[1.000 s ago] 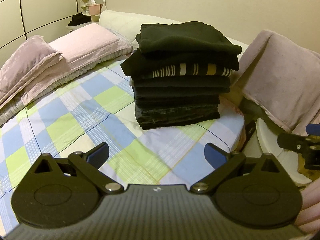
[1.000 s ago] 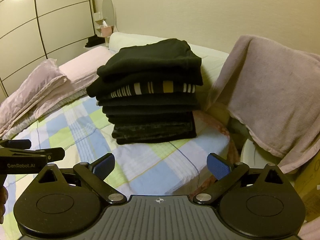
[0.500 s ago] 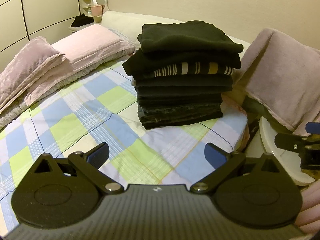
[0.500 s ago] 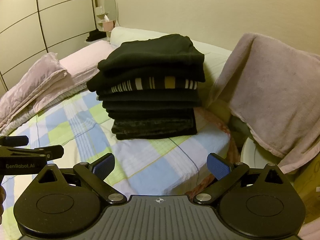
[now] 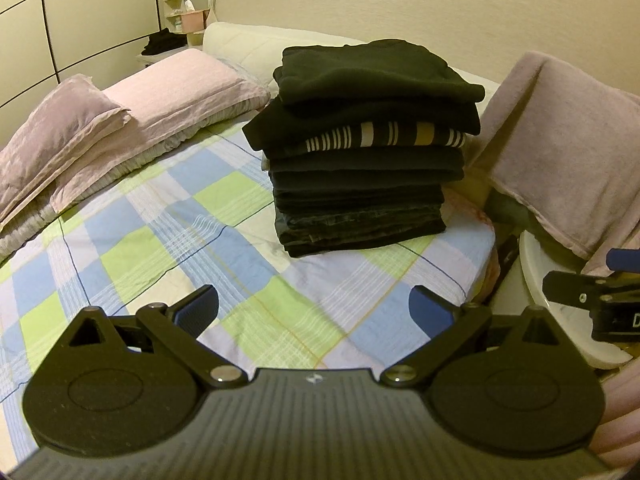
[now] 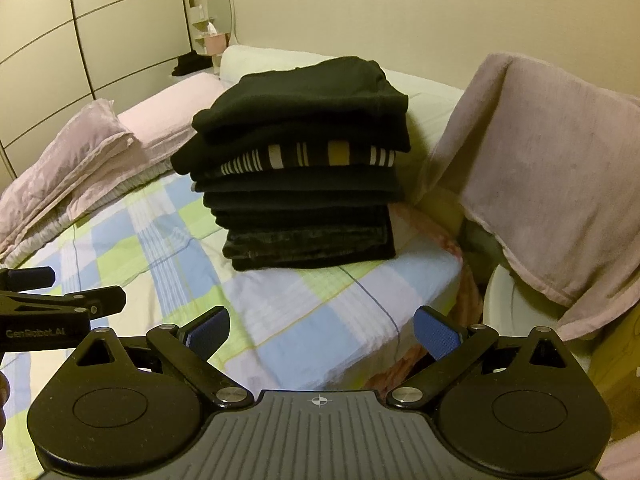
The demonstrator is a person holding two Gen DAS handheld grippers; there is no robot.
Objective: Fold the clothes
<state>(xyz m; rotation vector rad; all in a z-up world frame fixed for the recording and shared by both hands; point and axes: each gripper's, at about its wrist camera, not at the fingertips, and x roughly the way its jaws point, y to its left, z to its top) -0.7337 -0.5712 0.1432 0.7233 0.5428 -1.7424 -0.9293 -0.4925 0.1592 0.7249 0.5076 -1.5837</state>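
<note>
A tall stack of folded dark clothes (image 5: 368,148) stands on the checked bedsheet (image 5: 160,240) near the bed's right edge; one layer is striped. It also shows in the right wrist view (image 6: 304,164). My left gripper (image 5: 316,312) is open and empty, well short of the stack above the sheet. My right gripper (image 6: 322,336) is open and empty, also short of the stack, over the bed's near corner. The left gripper's side shows at the left of the right wrist view (image 6: 60,308).
Pink pillows (image 5: 120,112) lie at the bed's left. A pink towel (image 5: 560,152) hangs over something at the right, with a white round object (image 5: 560,292) below it. A nightstand with a mirror (image 6: 208,40) stands far back by the wardrobe.
Both grippers have drifted slightly, so the stack sits a little more to the right in each view. Both stay open and empty.
</note>
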